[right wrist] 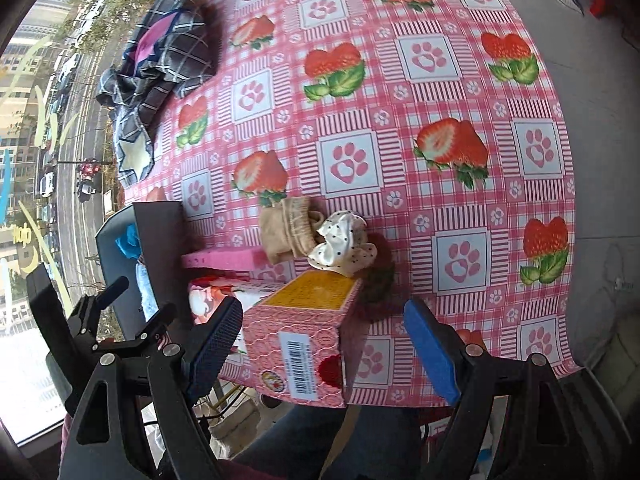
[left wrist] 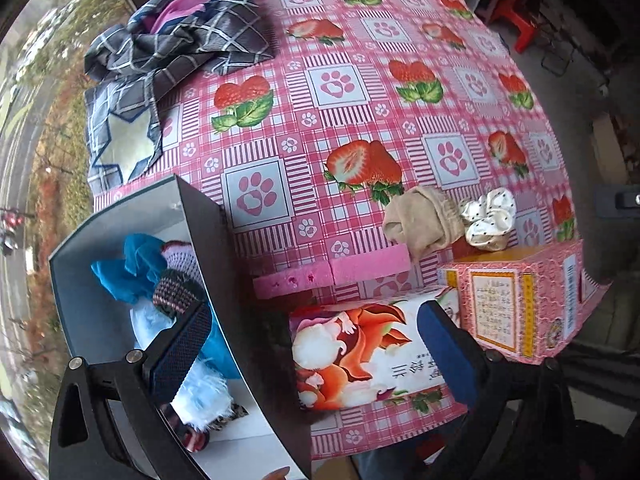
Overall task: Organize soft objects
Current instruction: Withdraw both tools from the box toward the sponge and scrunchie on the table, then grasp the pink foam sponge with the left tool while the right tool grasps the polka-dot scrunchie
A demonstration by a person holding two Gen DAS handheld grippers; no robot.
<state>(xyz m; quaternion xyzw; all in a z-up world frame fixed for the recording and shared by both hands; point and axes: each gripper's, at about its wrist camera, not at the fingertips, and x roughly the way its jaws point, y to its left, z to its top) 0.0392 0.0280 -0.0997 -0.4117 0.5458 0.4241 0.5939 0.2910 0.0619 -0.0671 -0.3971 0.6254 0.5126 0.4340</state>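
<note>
So both grippers, left point(left wrist: 312, 360) & right point(right wrist: 324, 352), w/ fingers apart, empty; beige sock point(left wrist: 416, 220) touching polka-dot scrunchie point(left wrist: 490, 220) just behind pink box point(left wrist: 520, 304).

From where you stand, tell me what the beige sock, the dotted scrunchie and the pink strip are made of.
Beige sock: soft knit, matte, with a ribbed cuff. Dotted scrunchie: satin-like fabric, judging by its sheen and gathered folds. Pink strip: probably foam or sponge; it looks matte, blocky and pitted with small holes.

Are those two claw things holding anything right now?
No. The left gripper and the right gripper both stand open with nothing between their pads; the sock and scrunchie lie untouched.
</note>
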